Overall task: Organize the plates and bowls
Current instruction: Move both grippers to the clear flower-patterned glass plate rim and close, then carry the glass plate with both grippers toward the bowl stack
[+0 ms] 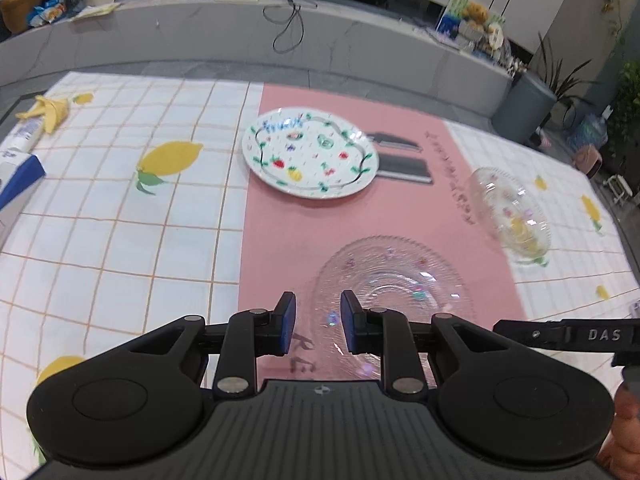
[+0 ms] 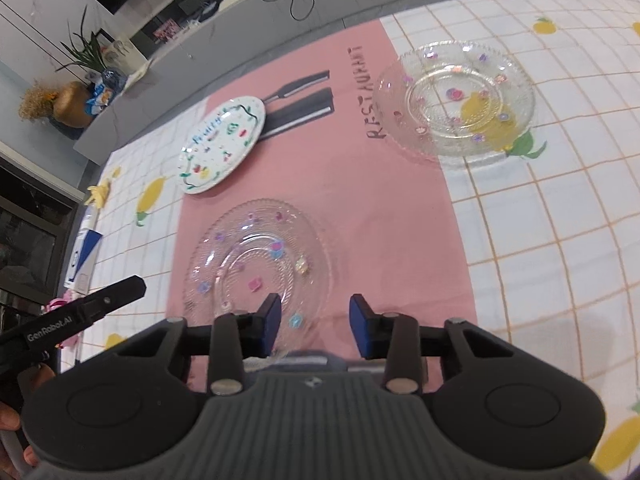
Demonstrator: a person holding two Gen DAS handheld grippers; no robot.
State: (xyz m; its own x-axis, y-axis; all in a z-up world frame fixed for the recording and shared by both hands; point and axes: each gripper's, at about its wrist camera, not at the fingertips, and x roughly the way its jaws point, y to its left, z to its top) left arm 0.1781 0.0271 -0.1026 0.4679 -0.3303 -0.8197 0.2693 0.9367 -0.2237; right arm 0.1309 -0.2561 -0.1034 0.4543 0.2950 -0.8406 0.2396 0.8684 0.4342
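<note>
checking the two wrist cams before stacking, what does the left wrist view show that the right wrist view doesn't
Only the left wrist view: the teddy bear on the far counter, the grey bin and the left claw, open over the near glass plate's rim.

Only the right wrist view: the whole word RESTAURANT on the pink mat and the right claw, open.

Both: the painted fruit plate, the second glass plate and the lemon tablecloth.
</note>
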